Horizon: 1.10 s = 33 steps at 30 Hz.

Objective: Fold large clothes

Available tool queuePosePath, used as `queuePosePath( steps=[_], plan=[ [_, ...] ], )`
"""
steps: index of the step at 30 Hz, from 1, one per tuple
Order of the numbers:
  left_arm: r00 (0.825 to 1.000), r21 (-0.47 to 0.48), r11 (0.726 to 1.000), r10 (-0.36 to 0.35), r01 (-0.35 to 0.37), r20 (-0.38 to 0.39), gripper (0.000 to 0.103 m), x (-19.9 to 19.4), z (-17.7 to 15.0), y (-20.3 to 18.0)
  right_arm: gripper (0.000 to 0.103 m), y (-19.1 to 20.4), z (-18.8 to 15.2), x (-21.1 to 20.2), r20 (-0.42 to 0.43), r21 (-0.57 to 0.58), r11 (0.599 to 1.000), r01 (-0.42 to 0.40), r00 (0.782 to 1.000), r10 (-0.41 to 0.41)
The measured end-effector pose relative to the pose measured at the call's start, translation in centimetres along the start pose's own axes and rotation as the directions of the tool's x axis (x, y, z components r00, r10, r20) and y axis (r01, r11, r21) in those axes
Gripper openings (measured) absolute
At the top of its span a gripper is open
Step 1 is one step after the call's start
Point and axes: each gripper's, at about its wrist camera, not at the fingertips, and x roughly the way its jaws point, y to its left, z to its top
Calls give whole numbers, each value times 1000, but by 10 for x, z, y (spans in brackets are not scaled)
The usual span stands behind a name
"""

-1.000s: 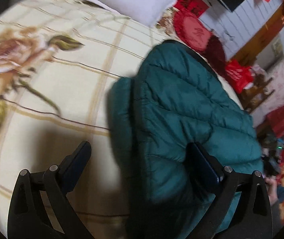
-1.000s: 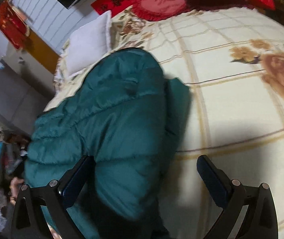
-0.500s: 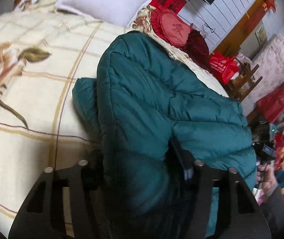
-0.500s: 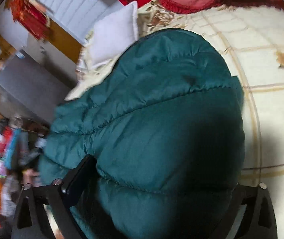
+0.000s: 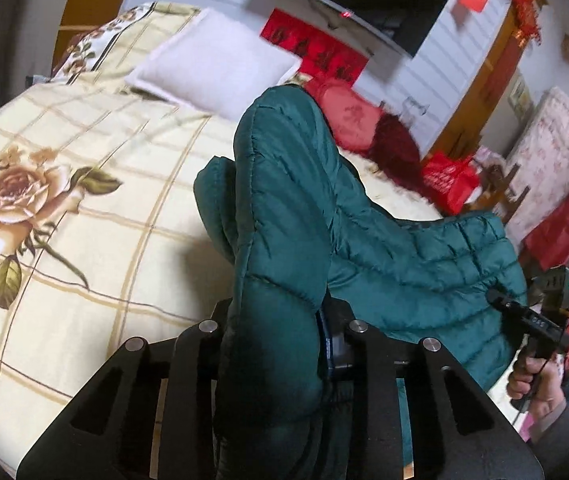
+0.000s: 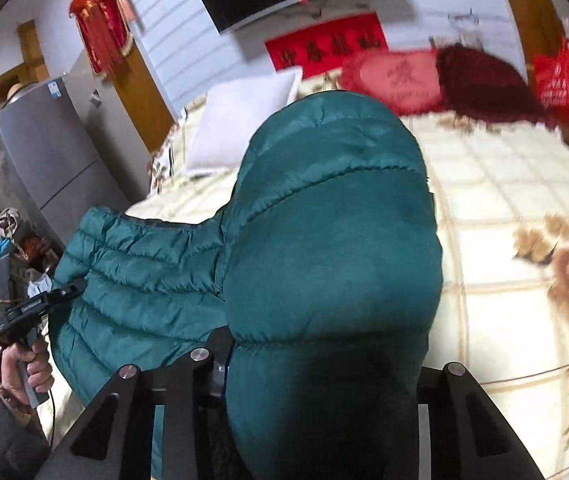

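Note:
A dark green puffer jacket (image 5: 292,200) lies across a bed, and its near edge is lifted off the cover. My left gripper (image 5: 276,320) has a thick fold of the jacket between its jaws, which are closing and squeeze the padding. In the right wrist view the same jacket (image 6: 332,220) bulges up between the jaws of my right gripper (image 6: 324,360), also closing, with the padding pressed between them. Each gripper shows in the other's view, held in a hand: the right gripper (image 5: 524,316) at the jacket's far corner, the left gripper (image 6: 40,304) likewise.
The bed cover (image 5: 84,240) is cream with brown checks and roses. A white pillow (image 5: 212,68) and a red cushion (image 5: 348,120) lie at the head. A dark screen (image 5: 364,12) hangs on the wall. A grey fridge (image 6: 44,160) and clutter stand beside the bed.
Both grippers stood open over the flat jacket; they have closed on its near edge and risen, lifting that edge off the bed. Both views now tilt up toward the wall.

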Motion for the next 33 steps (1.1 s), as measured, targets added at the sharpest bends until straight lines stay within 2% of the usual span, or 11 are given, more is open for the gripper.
queuePosePath(
  steps=[9, 13, 16, 17, 19, 20, 22, 26, 28, 31, 33],
  plan=[
    [996, -17, 996, -89, 89, -15, 26, -24, -7, -41, 38, -3, -3, -82, 89, -34, 999, 33, 996, -29],
    [993, -2, 994, -105, 105, -52, 26, -34, -33, -60, 38, -14, -16, -104, 72, -20, 999, 26, 997, -25],
    [993, 37, 997, -59, 63, -101, 31, -25, -55, -68, 38, -31, -34, -101, 23, -4, 1000, 13, 1000, -13],
    [990, 35, 999, -26, 31, -137, 33, -16, -64, -66, 40, -39, -40, -96, 4, 16, 1000, 11, 1000, -12],
    [984, 52, 998, 51, -43, -170, 47, -3, -75, -61, 49, -58, -55, -78, -99, 98, 995, 16, 995, -6],
    [982, 42, 998, 60, -54, -176, 50, 0, -77, -57, 52, -67, -60, -71, -140, 135, 990, 30, 990, -11],
    [982, 8, 999, 51, -50, -181, 58, -2, -79, -48, 63, -80, -63, -71, -160, 223, 974, 41, 987, -5],
    [988, -24, 998, 51, -55, -147, 65, -28, -84, -39, 66, -105, -67, -94, -89, 454, 891, -19, 994, 66],
    [989, -27, 998, 60, -65, -135, 65, -42, -89, -40, 68, -107, -70, -111, -50, 486, 874, 3, 998, 25],
    [990, -12, 994, 104, -106, -96, 65, -60, -100, -47, 68, -91, -69, -141, -6, 393, 911, 125, 991, -134],
    [989, -8, 990, 139, -139, -56, 65, -68, -101, -55, 68, -73, -67, -161, 64, 299, 939, 168, 979, -195]
  ],
)
